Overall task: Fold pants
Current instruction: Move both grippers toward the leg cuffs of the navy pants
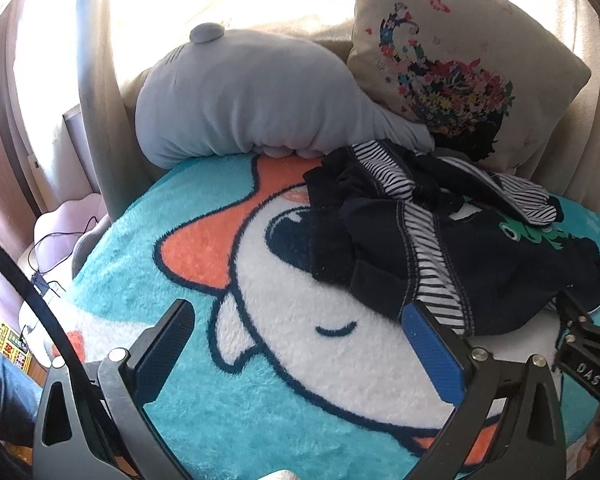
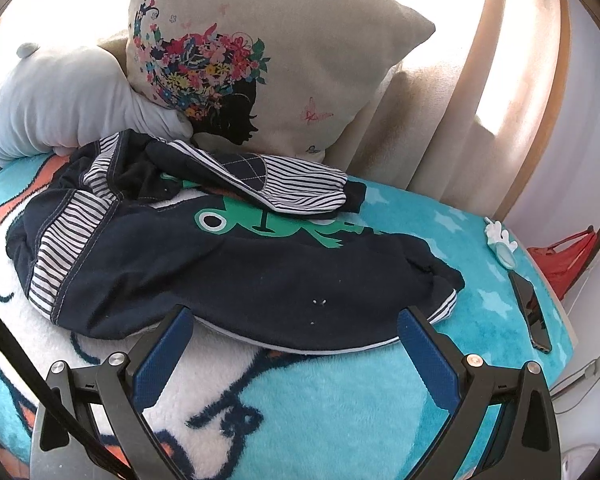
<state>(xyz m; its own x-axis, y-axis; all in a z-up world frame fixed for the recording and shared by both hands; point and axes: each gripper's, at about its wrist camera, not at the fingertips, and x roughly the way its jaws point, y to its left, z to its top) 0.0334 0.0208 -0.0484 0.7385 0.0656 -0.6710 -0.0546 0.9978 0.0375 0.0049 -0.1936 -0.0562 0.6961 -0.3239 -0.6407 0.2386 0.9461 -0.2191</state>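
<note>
Dark navy pants (image 2: 236, 276) with striped lining and a green frog print lie crumpled on a turquoise cartoon blanket (image 2: 300, 408). They also show in the left wrist view (image 1: 440, 248), at the right. My left gripper (image 1: 300, 344) is open and empty over the blanket (image 1: 204, 208), its right finger near the pants' near edge. My right gripper (image 2: 294, 344) is open and empty, both fingertips at the pants' near hem. The right gripper's body shows at the right edge of the left wrist view (image 1: 584, 344).
A grey plush pillow (image 1: 244, 100) and a beige floral cushion (image 2: 268, 60) lean at the back, touching the pants. A black phone (image 2: 532, 312) and a white hair clip (image 2: 500, 244) lie at the blanket's right edge. A red bag (image 2: 560, 260) sits beyond.
</note>
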